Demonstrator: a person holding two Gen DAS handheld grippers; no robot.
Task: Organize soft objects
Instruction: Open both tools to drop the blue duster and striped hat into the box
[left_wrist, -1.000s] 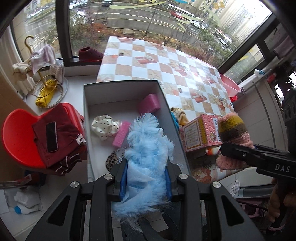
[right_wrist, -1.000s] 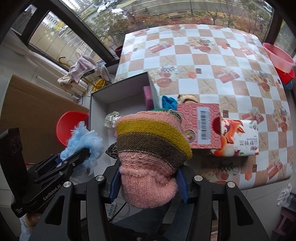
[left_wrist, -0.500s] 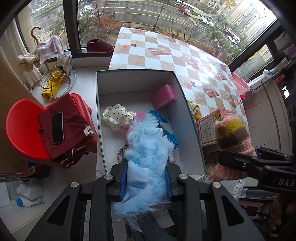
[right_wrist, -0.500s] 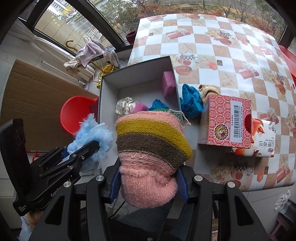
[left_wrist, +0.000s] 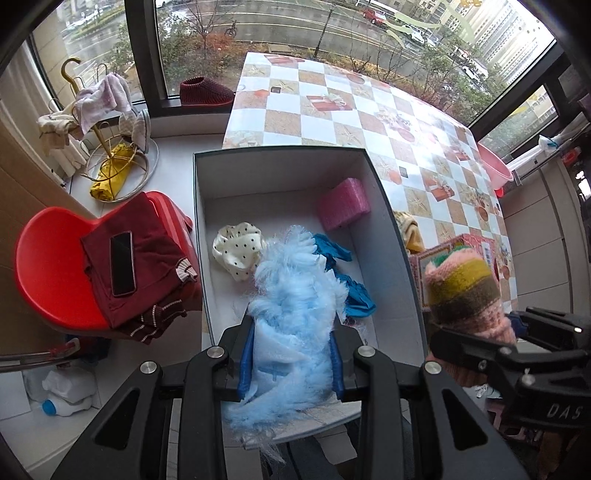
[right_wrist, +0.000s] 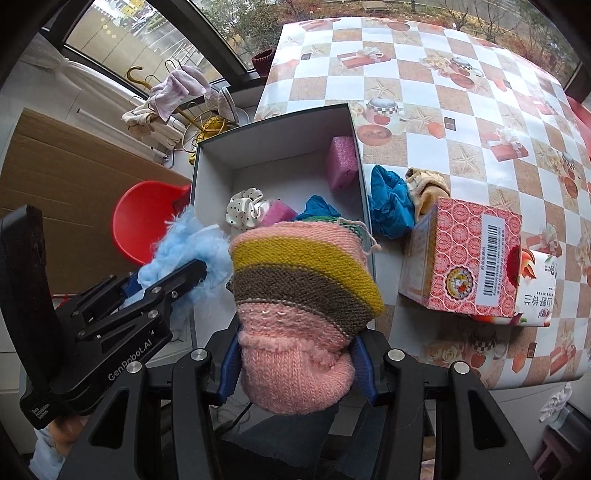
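Fluffy blue piece now over box.

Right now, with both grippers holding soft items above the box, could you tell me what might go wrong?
1. The left gripper grips the blue fluffy item near one end; loose fibres hang by the grey box's near rim and may catch there.
2. The right gripper holds the striped knit hat above the box's right wall, so releasing now might drop it onto the checkered table.
3. The grippers are close together and might collide.

Pale-blue fluff, pink-yellow-brown striped knit
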